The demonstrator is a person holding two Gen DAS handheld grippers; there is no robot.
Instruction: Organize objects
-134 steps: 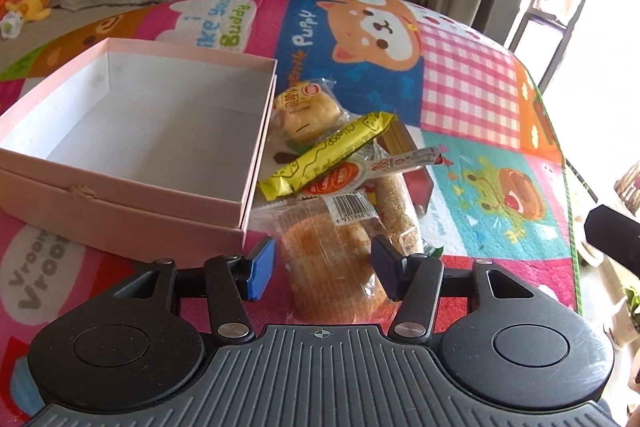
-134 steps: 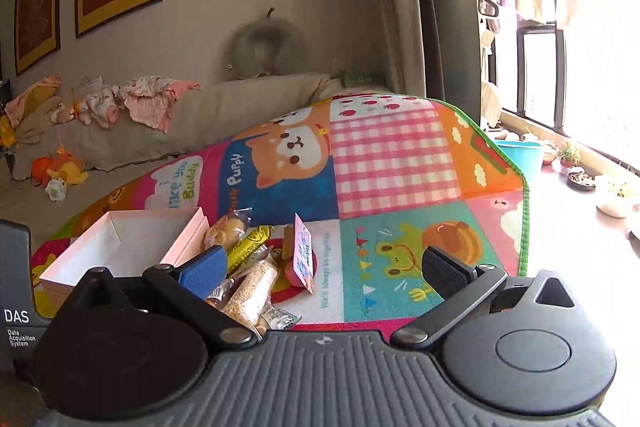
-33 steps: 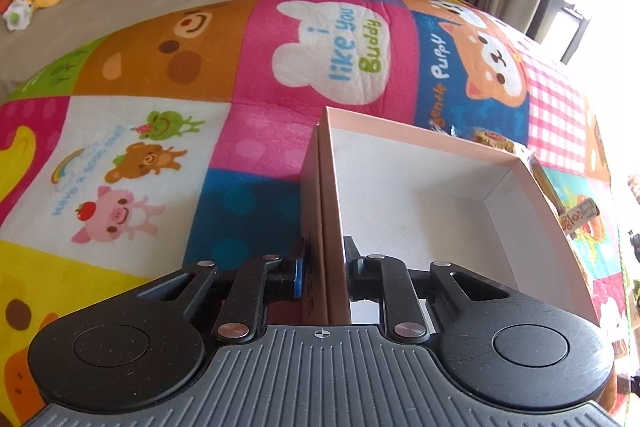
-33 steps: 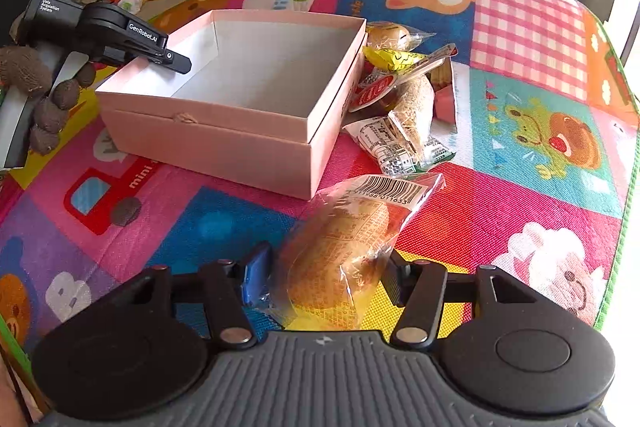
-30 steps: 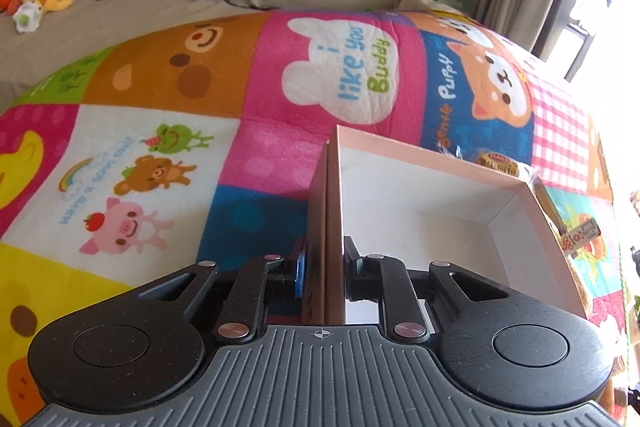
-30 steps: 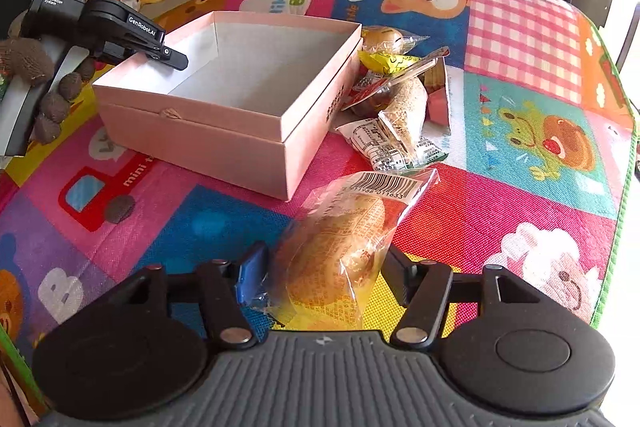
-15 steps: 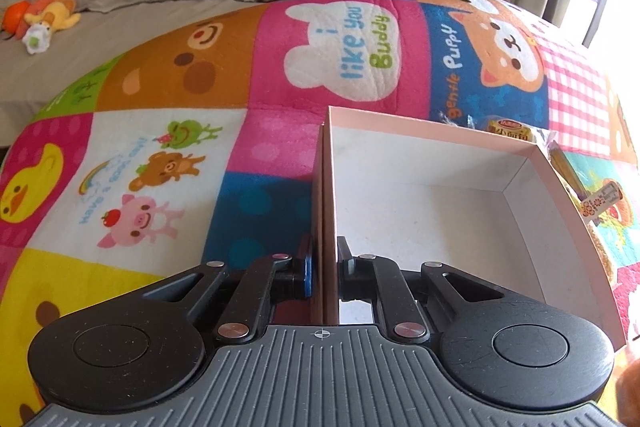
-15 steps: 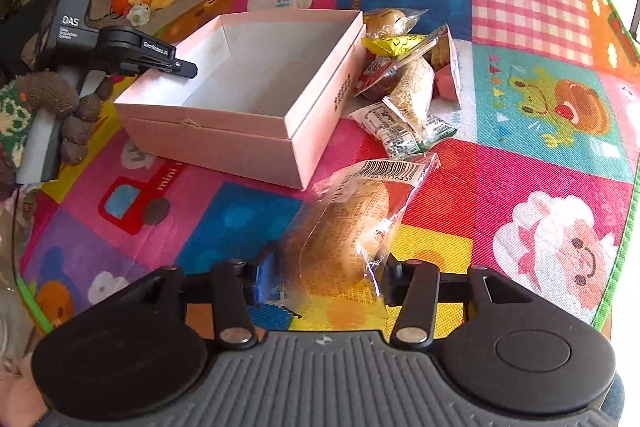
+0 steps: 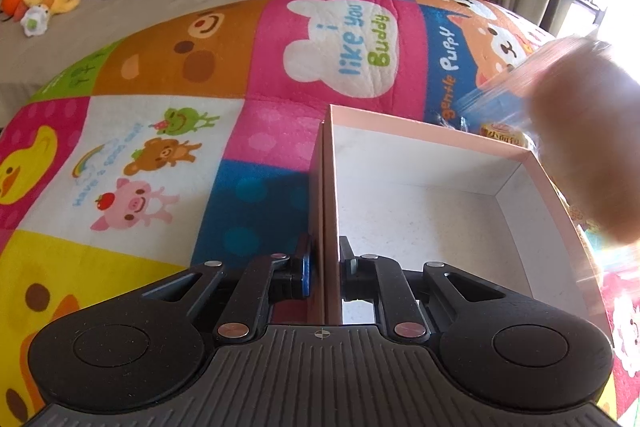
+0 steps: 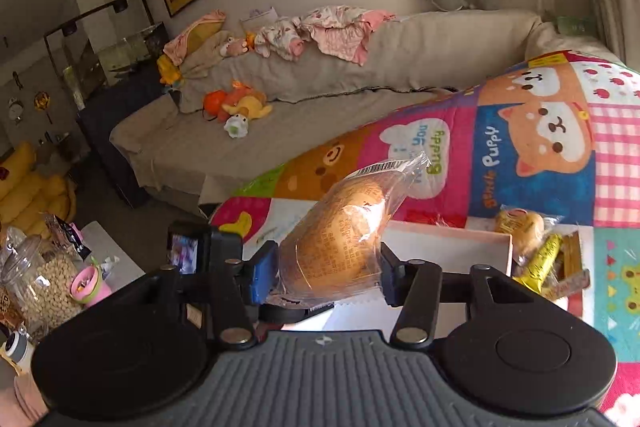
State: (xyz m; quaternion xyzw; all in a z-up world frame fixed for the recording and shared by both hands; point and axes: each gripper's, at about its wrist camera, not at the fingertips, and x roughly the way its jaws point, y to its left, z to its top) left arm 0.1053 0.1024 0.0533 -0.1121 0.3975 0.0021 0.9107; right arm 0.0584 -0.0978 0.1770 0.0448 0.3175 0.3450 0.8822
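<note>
The left gripper point(image 9: 323, 273) clamps the pink box point(image 9: 420, 131) wall at lower centre, its jaws easing apart. The right gripper point(image 10: 320, 273) grips the bagged bun point(image 10: 340, 239), jaws opening, seemingly above the box. A cartoon play mat point(image 9: 256, 75) lies beneath, with a sofa point(image 10: 400, 47) behind at upper frame.

Matt pink cardboard box point(image 9: 420, 131), glossy clear plastic bread wrapper point(image 10: 340, 231), soft quilted cloth mat point(image 9: 248, 75)

My pink box point(image 9: 420, 131) sits on the cartoon play mat point(image 9: 248, 75), wrapped snacks point(image 10: 536, 247) lying just beside it.
</note>
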